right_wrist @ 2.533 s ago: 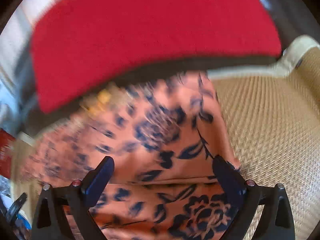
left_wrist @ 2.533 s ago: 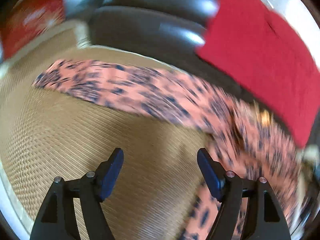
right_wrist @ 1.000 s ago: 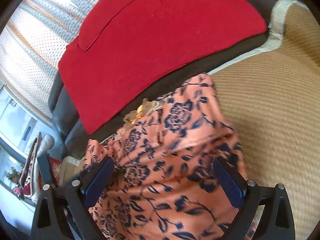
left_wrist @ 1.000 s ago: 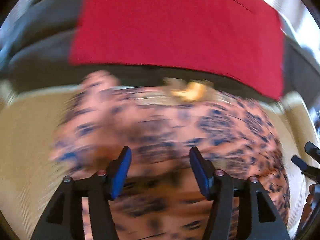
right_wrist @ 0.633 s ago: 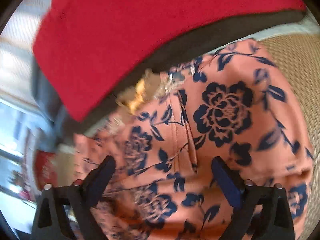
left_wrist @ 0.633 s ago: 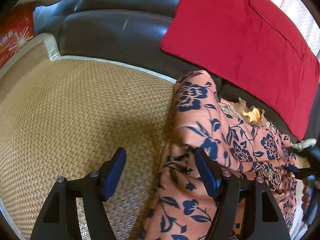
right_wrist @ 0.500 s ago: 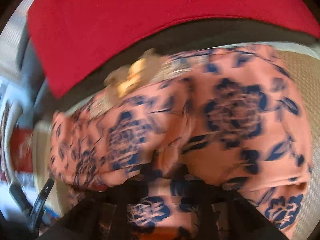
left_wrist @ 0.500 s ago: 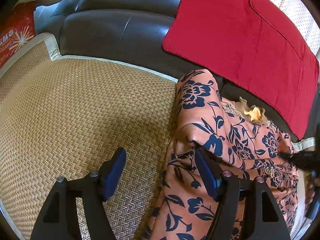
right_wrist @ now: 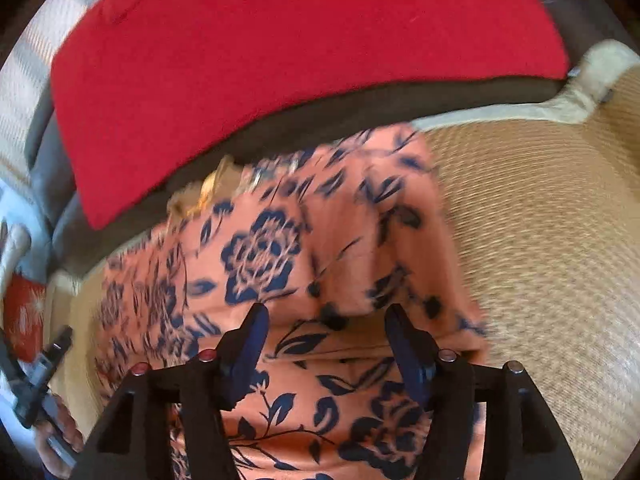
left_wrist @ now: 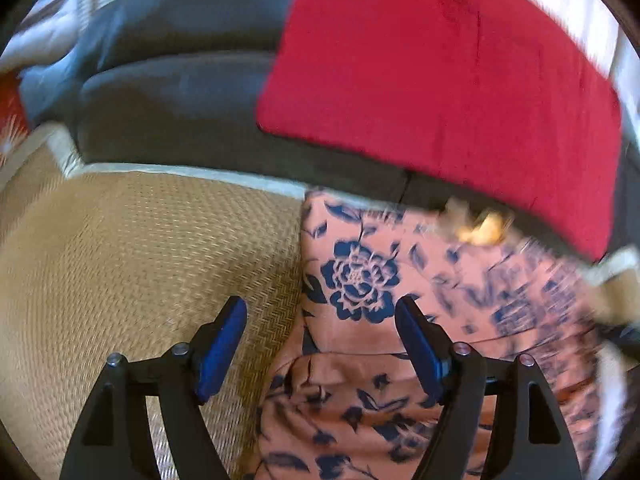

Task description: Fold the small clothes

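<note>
On the woven straw mat [left_wrist: 132,264], at the foot of the dark sofa back [left_wrist: 168,92] and below the red cushion [left_wrist: 440,72], the orange floral garment [left_wrist: 360,280] is seen lying partly folded, one layer turned over another. For the fold to come out square, the doubled left edge should be caught close to its corner, lifted only slightly, and carried across in line with the lower hem so that no crease is dragged in; the cloth looks thin and slippery, so a shallow pinch may well lose it. The left gripper [left_wrist: 320,344] is held with its jaws well apart, having just been opening, the garment's left edge lying beneath the gap and nothing clamped. The right gripper [right_wrist: 326,340] is likewise spread, its jaws having just reopened above the folded layer; no cloth appears pinched between the pads, though blur leaves contact uncertain
</note>
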### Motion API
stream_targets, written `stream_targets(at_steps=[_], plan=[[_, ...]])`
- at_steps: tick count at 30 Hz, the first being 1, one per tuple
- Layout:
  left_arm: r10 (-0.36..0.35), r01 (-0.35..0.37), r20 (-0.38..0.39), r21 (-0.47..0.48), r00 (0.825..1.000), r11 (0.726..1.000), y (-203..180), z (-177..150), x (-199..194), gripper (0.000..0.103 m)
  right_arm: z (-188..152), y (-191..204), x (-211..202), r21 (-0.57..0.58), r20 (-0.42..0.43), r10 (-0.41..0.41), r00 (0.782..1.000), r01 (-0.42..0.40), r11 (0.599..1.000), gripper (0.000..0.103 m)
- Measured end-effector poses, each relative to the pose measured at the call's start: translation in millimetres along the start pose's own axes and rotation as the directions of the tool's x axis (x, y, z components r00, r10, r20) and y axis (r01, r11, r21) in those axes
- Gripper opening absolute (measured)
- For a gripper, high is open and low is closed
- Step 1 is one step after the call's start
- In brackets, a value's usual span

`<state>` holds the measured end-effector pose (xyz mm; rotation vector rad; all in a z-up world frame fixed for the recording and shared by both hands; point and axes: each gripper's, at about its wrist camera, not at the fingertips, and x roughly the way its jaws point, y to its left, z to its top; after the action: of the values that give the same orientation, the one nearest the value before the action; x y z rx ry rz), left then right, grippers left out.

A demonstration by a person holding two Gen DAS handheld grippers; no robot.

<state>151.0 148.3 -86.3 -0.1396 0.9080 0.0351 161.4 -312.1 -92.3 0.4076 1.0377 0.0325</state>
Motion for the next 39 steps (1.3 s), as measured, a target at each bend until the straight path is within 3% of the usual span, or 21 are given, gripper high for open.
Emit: stream_targets(at_steps=[1,3,5,7,8,9,10,12,14,17,20,21,23,24,26,29,30,31,34,39], plan=[[0.084,-0.081,-0.069,0.047,0.994,0.996,-4.7,-1.6,23.5,0.077,2.7,-3.7,-11.9,0.032,0.045,0.025,0.999,-0.026,0.999,0.066],[0.154,-0.144,-0.153,0.079,0.976,0.986,-3.1,-8.3,52.6,0.076,9.0,-2.4,-29.8,0.051,0.099,0.12,0.988,-0.126,0.991,0.07],[0.175,-0.164,-0.095,0.12,0.98,0.979,-5.6,-9.6,46.9,0.076,15.9,5.5,-32.5,0.034,0.084,0.246,0.966,-0.249,0.968,0.077],[0.17,-0.157,-0.105,0.116,0.98,0.981,-3.2,-9.1,42.7,0.076,20.4,10.7,-22.0,0.017,0.033,0.367,0.93,-0.368,0.93,0.087],[0.168,-0.157,-0.11,0.106,0.98,0.982,-2.3,-7.7,41.5,0.076,19.2,7.9,-4.2,0.02,-0.009,0.373,0.928,-0.373,0.928,0.089],[0.165,-0.155,-0.112,0.093,0.98,0.984,0.3,-6.6,36.6,0.076,19.4,0.4,19.1,0.05,-0.069,0.312,0.948,-0.309,0.95,0.088],[0.161,-0.153,-0.104,0.086,0.981,0.985,2.0,-5.6,30.2,0.076,15.8,-15.1,43.7,0.144,-0.139,0.269,0.953,-0.249,0.958,0.084],[0.148,-0.143,-0.06,0.086,0.987,0.986,7.9,-5.4,9.3,0.076,15.1,-28.1,30.0,0.195,-0.045,0.354,0.934,-0.339,0.92,0.083],[0.131,-0.129,-0.017,0.087,0.991,0.988,13.7,-7.7,-9.2,0.076,19.1,-34.5,2.7,0.146,0.031,0.372,0.928,-0.373,0.916,0.084],[0.111,-0.11,-0.003,0.088,0.994,0.99,22.6,-13.4,-24.2,0.077,29.6,-63.1,-16.8,0.141,0.093,0.227,0.969,-0.239,0.961,0.088],[0.063,-0.062,-0.019,0.055,0.998,0.997,31.0,-18.3,-27.2,0.078,43.2,-82.3,7.0,0.156,0.026,0.193,0.981,-0.194,0.968,0.087],[0.027,-0.026,-0.048,0.04,0.998,0.999,33.8,-20.2,-22.1,0.078,48.2,-84.5,18.0,0.139,-0.008,0.179,0.984,-0.176,0.975,0.083],[-0.022,0.023,-0.117,0.011,0.993,1.0,43.4,-25.0,2.9,0.078,53.0,-77.0,41.9,0.095,-0.085,0.198,0.976,-0.19,0.977,0.022],[-0.02,0.021,-0.081,0.018,0.997,1.0,44.1,-27.3,2.8,0.077,53.1,-69.2,47.7,0.036,-0.121,0.153,0.981,-0.15,0.988,0.015],[0.002,0.001,-0.093,0.037,0.996,0.999,39.8,-23.0,0.8,0.077,54.9,-72.1,44.8,0.033,-0.11,0.098,0.989,-0.095,0.995,0.013],[-0.016,0.017,-0.051,0.019,0.999,1.0,45.0,-24.6,-29.1,0.077,50.6,-81.7,24.2,0.079,-0.055,0.045,0.998,-0.04,0.996,0.049],[-0.022,0.023,-0.033,0.027,0.999,0.999,46.8,-27.8,-41.4,0.077,43.4,-83.4,14.7,0.069,-0.057,0.091,0.994,-0.087,0.994,0.078],[-0.027,0.028,-0.026,0.038,0.999,0.999,49.4,-33.1,-53.7,0.077,36.4,-85.7,6.0,0.066,-0.055,0.118,0.991,-0.115,0.991,0.089],[-0.047,0.049,-0.033,0.058,0.998,0.997,63.8,-68.0,-94.9,0.078,-12.7,-98.1,-38.1,0.043,-0.074,0.188,0.979,-0.185,0.982,0.089],[-0.091,0.095,-0.133,0.019,0.987,0.995,89.0,-155.2,-143.9,0.079,-118.7,-133.5,-96.6,0.051,-0.163,0.277,0.947,-0.272,0.961,0.088]])
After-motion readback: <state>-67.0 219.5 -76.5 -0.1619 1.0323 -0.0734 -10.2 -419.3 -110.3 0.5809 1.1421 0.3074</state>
